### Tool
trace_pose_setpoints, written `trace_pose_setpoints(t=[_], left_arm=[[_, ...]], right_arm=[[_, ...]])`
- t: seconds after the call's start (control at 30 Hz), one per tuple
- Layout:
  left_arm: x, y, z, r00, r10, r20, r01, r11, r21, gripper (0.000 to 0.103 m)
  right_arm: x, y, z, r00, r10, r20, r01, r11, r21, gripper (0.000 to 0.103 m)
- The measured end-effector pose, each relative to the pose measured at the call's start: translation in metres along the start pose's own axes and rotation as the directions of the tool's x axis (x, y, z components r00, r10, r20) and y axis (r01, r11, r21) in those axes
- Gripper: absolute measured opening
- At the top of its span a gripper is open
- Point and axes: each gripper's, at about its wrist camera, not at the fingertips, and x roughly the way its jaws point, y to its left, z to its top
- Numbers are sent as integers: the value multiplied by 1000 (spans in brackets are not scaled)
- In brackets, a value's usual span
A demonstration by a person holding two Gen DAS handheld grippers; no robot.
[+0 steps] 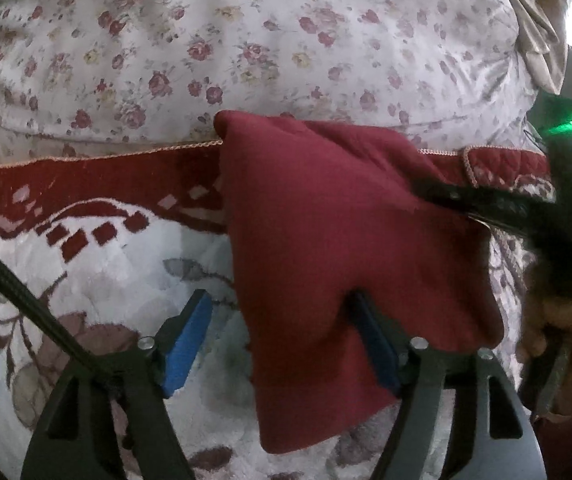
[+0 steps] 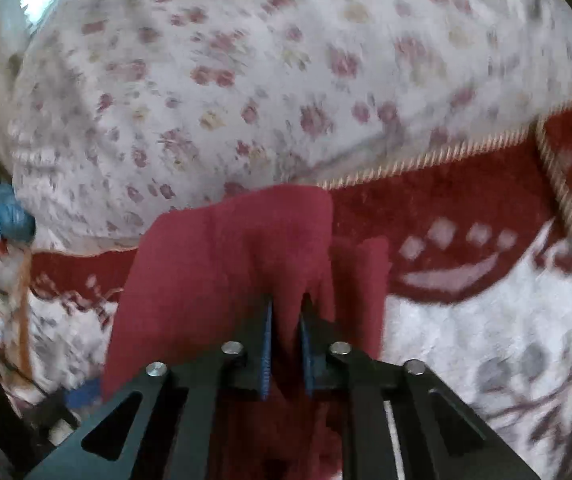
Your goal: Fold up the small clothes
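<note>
Above a red-and-white patterned blanket (image 1: pixel 98 264), the red garment (image 1: pixel 326 240) hung lengthwise from the right gripper (image 2: pixel 286 320) clamped on it, draping across the spread-apart left gripper (image 1: pixel 282 320), nothing pinched

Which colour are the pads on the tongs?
Blue. The left tongs show it best, in the left wrist view, on the pads.

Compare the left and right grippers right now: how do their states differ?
The left gripper stands wide open, the red garment draped over one finger; the right gripper is shut on that garment. The left hangs over the patterned blanket. Both have blue pads.
</note>
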Motion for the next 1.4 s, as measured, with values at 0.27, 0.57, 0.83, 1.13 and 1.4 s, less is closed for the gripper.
trace_pose_setpoints(t=[0.27,0.57,0.83,1.13,1.4], left_arm=[[6,-1,1,1000,-23,9,23,1000,-14,81],[11,27,18,982,-184,42,188,974,-129,85],[58,41,21,939,-343,-13,331,914,-235,96],[32,28,19,932,-361,-26,350,918,-188,69],[-60,22,-36,945,-321,-55,312,940,-136,69]], right_arm=[[0,-30,-20,993,-114,9,114,993,18,4],[-17,-51,-19,990,116,83,-127,981,145,99],[32,-49,-17,969,247,5,-244,955,165,94],[10,-22,-14,959,285,-2,-283,954,98,42],[-48,11,-56,920,383,-79,-375,922,98,42]])
